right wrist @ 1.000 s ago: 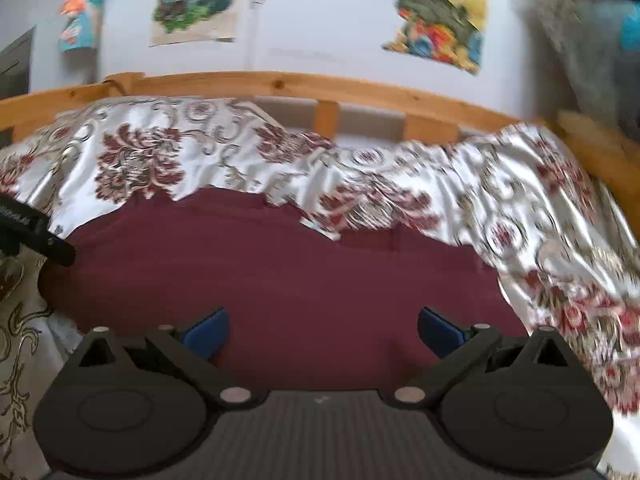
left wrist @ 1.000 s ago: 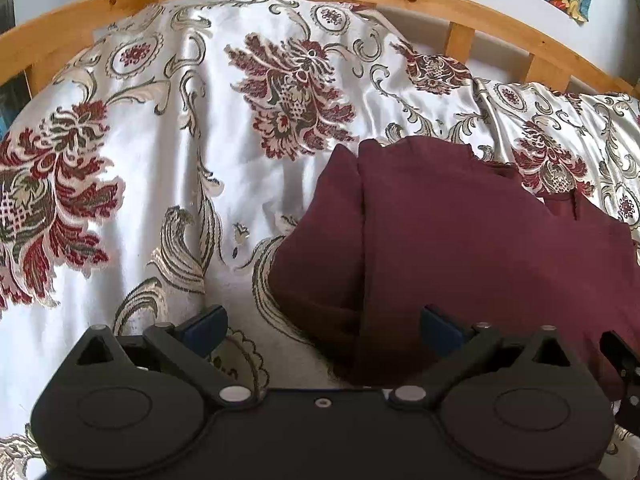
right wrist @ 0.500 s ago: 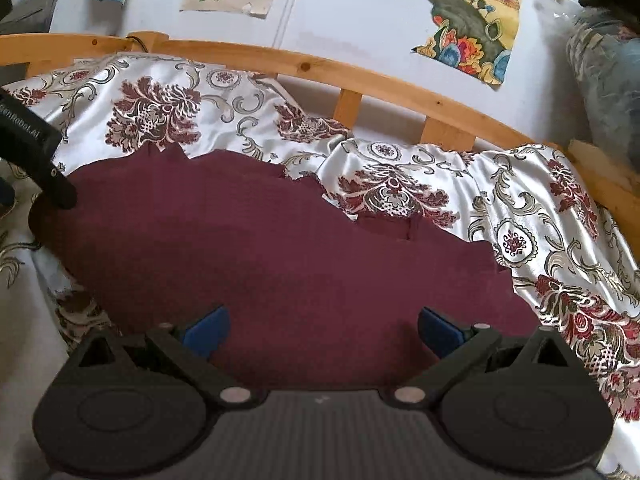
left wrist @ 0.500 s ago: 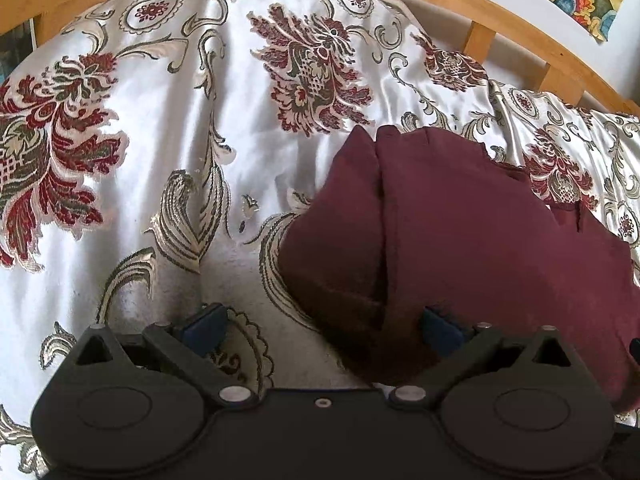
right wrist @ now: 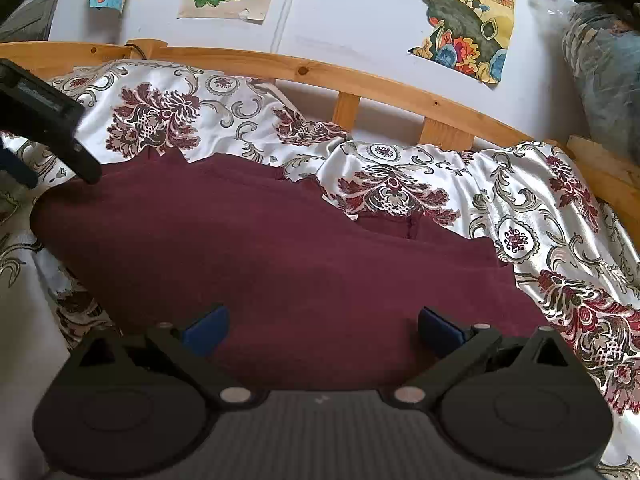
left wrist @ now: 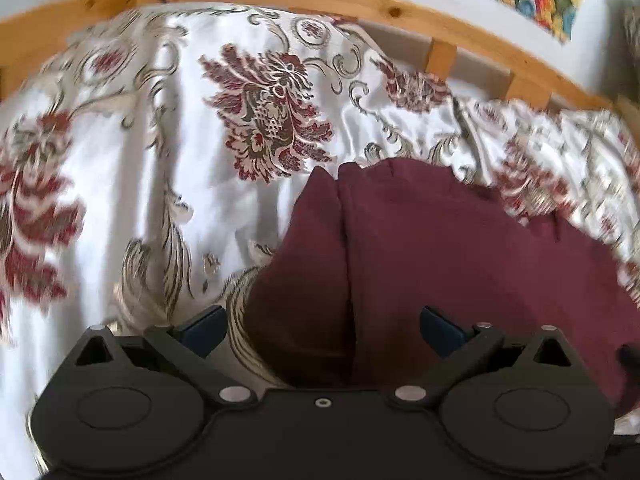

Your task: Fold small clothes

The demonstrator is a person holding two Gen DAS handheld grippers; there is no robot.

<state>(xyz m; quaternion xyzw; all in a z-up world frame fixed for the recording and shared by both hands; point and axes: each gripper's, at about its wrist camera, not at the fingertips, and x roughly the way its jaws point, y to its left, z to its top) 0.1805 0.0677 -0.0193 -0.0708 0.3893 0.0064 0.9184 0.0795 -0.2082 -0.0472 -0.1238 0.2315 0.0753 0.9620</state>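
Note:
A dark maroon garment lies folded into a long band on the floral satin bedspread. In the right wrist view it fills the middle, and my right gripper hovers open over its near edge with nothing between the blue fingertips. In the left wrist view the garment shows its left end, where a flap overlaps along a vertical seam. My left gripper is open above that end, holding nothing. The left gripper also shows at the left edge of the right wrist view, just above the garment's far left corner.
A wooden bed rail curves behind the bedspread, in front of a white wall with colourful posters. A grey-blue bundle of fabric sits at the far right. Bare bedspread stretches to the left of the garment.
Both views have shifted a little and the left one is blurred from motion. The left gripper looms larger in the right wrist view. Both grippers stay open; the garment lies as before.

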